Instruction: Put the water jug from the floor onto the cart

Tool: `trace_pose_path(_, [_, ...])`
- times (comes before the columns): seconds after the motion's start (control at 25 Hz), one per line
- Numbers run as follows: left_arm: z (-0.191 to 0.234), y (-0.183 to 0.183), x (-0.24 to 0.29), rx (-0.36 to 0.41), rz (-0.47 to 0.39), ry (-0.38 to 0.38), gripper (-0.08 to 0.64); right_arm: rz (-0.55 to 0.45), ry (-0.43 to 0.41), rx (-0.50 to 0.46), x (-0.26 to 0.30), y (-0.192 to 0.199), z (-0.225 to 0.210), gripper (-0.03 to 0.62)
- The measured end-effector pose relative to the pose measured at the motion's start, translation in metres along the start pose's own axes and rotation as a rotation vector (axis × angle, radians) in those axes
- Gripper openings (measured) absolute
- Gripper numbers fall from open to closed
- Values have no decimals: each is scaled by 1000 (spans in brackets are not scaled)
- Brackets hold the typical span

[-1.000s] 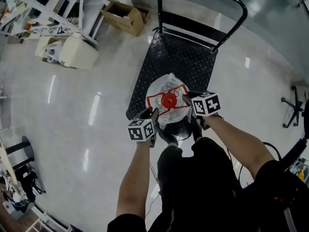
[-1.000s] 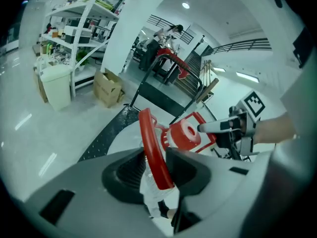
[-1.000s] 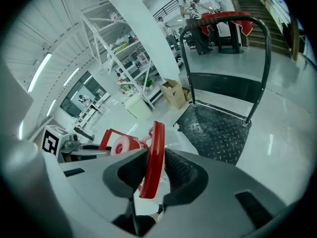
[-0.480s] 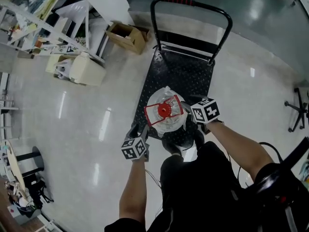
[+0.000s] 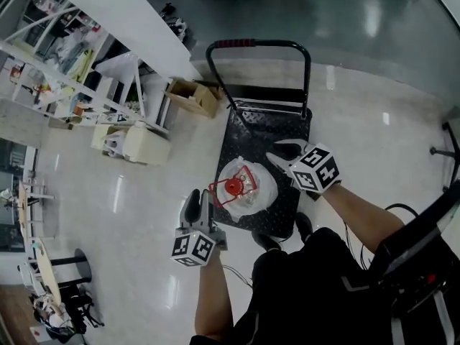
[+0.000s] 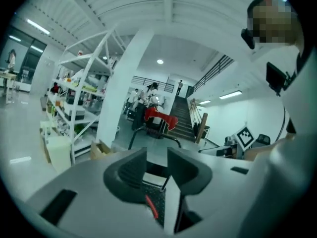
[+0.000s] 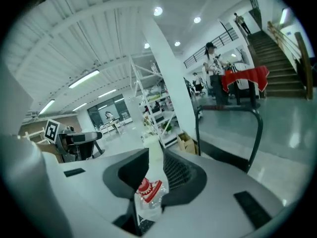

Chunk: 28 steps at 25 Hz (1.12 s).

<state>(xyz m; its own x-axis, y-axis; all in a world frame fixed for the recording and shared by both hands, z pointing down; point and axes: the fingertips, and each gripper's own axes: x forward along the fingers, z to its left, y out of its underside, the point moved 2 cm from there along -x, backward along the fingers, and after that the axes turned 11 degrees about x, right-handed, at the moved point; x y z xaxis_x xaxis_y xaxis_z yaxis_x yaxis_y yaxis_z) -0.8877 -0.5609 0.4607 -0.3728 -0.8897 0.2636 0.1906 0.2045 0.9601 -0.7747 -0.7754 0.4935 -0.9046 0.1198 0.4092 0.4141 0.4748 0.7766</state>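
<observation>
The clear water jug (image 5: pixel 241 187), with a red cap and red carry frame, stands upright on the near end of the black cart (image 5: pixel 269 131). My left gripper (image 5: pixel 195 201) hangs above the floor just left of the jug, apart from it. It is open and its jaws are closing on nothing (image 6: pixel 157 165); only the cart shows far below the gap. My right gripper (image 5: pixel 284 149) hovers over the cart deck to the jug's right, open and closing too (image 7: pixel 156 173). The jug (image 7: pixel 147 195) is seen well below its gap, untouched.
The cart's push handle (image 5: pixel 255 44) rises at its far end. A cardboard box (image 5: pixel 192 95), white shelving (image 5: pixel 79 56) and a cream container (image 5: pixel 140 142) stand to the left. A chair base (image 5: pixel 447 149) is at right. The person's shoes (image 5: pixel 266 241) are by the cart's near edge.
Both grippers have come off the jug's sides and risen well above it. The jug stays standing on the cart. The head view has also lifted.
</observation>
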Motion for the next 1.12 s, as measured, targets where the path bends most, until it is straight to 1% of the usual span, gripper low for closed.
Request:
trace_pose_path(0.04, [-12, -17, -1, 35, -17, 9, 111, -37, -1, -24, -16, -14, 3, 83])
trace_pose_path(0.08, [-23, -31, -3, 65, -31, 19, 68, -76, 5, -44, -32, -27, 6, 77])
trace_pose_path(0.12, [-33, -44, -3, 89, -46, 31, 46, -114, 15, -61, -48, -39, 9, 77])
trace_pose_path(0.16, [-42, -55, -4, 113, -62, 48, 8, -149, 28, -75, -62, -49, 12, 75])
trace_pose_path(0.2, [-52, -64, -6, 139, -76, 70, 2, -177, 45, -89, -75, -56, 14, 64])
trace_pose_path(0.24, [-64, -71, -7, 170, -88, 96, 2, -198, 62, -103, -88, -61, 15, 17])
trace_pose_path(0.28, [-76, -77, -8, 202, -96, 122, 2, -216, 78, -112, -99, -65, 16, 3])
trace_pose_path(0.36, [-103, -88, -10, 249, -109, 175, 2, -249, 104, -113, -123, -68, 15, 2])
trace_pose_path(0.44, [-128, -95, -13, 263, -123, 225, 2, -275, 135, -108, -143, -67, 15, 3])
trace_pose_path(0.56, [-153, -90, -27, 282, -117, 305, 2, -288, 194, -111, -168, -47, 24, 3])
trace_pose_path(0.64, [-164, -85, -41, 321, -105, 336, 2, -291, 235, -123, -186, -31, 38, 3])
trace_pose_path(0.72, [-172, -80, -61, 333, -105, 369, 2, -297, 283, -145, -202, -13, 56, 3])
trace_pose_path(0.8, [-180, -67, -87, 339, -111, 431, 2, -312, 321, -139, -214, 9, 77, 3])
trace_pose_path(0.88, [-190, -46, -116, 365, -113, 498, 2, -315, 346, -129, -227, 38, 98, 3])
trace_pose_path(0.92, [-196, -37, -129, 379, -117, 520, 2, -306, 363, -139, -236, 52, 108, 3])
trace_pose_path(1.0, [-209, -25, -154, 400, -122, 535, 2, -282, 413, -163, -261, 75, 127, 3])
trace_pose_path(1.04, [-215, -21, -167, 398, -117, 538, 2, -276, 433, -162, -274, 87, 137, 3])
trace_pose_path(1.12, [-228, -14, -196, 362, -105, 554, 2, -283, 451, -138, -302, 112, 163, 3])
